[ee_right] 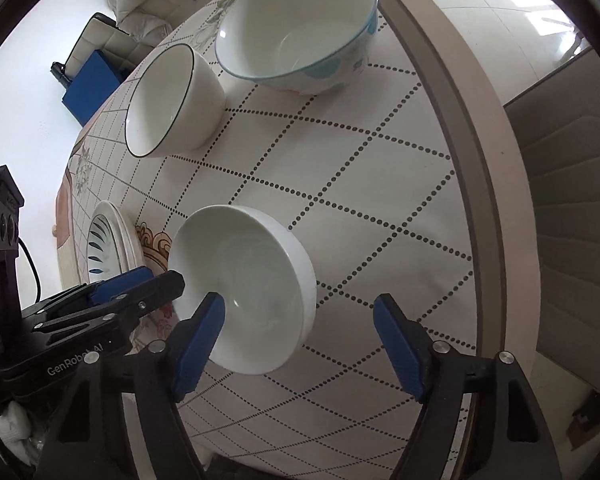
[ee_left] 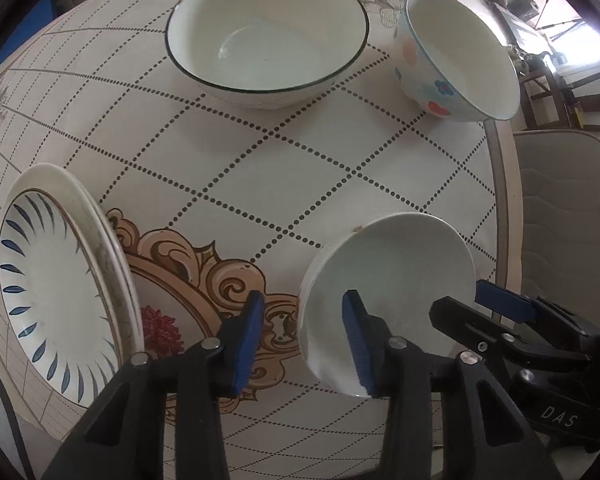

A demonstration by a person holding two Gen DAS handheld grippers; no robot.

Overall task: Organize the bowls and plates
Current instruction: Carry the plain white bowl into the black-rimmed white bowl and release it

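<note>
The plain white bowl [ee_left: 396,280] sits near the table [ee_left: 260,184] edge with both grippers straddling its rim, the left gripper [ee_left: 304,340] and right gripper [ee_right: 300,344] spread and apparently not yet pinching, so each should seat squarely before closing.

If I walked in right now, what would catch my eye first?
Two blue-tipped claws, the left claw and the right claw, closing in from both sides on a plain white bowl near the table's edge. Behind it stand a black-rimmed bowl and a flowered bowl; a blue-leaf plate lies left.
</note>
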